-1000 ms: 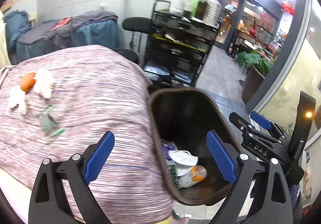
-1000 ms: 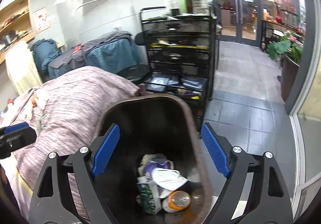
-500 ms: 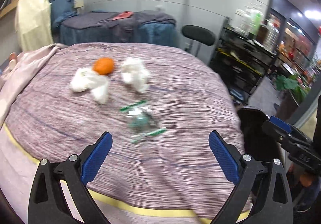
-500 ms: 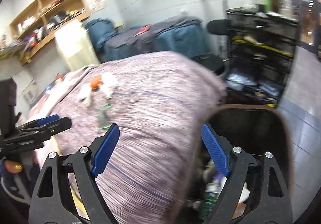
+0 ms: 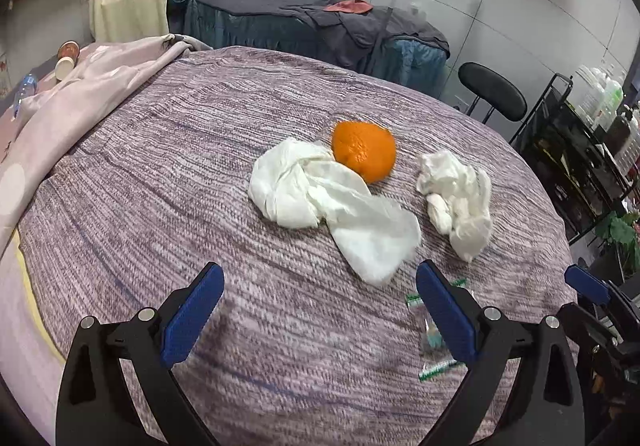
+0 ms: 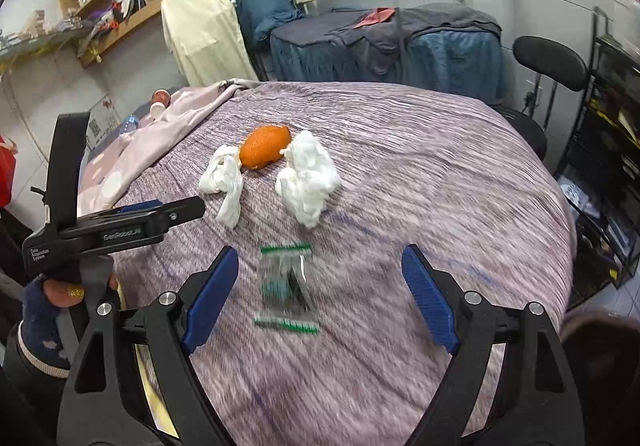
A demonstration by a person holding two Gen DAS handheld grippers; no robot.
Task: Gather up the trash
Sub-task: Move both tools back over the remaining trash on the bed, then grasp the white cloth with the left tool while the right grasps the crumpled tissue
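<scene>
A: What is the left claw [image 5: 318,310] doing?

B: Its two blue fingers [image 5: 191,313] are spread wide. Nothing is between them. It hangs over the purple bed cover [image 5: 160,174].

A: What trash is near it, going from left to right?

B: Ahead of it, a bit to the right, is a big white tissue [image 5: 320,202]. The tail of that tissue comes close to the claw's right finger. An orange [image 5: 363,151] sits past the tissue and touches its top edge. Farther right is a second crumpled tissue [image 5: 456,198], lying apart from the orange. Down by the right finger is a clear wrapper with green ends [image 5: 434,334]. The finger hides part of it.

A: And the right claw [image 6: 320,298]?

B: It is spread wide too, and it holds nothing. The wrapper [image 6: 287,286] lies on the cover right between its fingers, a bit left of the middle. I cannot tell if the fingers touch the cover.

A: What else does it see?

B: Off to its left is the other claw [image 6: 120,224], held by a hand [image 6: 44,310] in a dark glove. Straight ahead, past the wrapper, are the long tissue [image 6: 224,182], then the orange [image 6: 265,146], then the fluffy tissue [image 6: 310,176]. On the far right stands a black rack [image 6: 608,150].
</scene>
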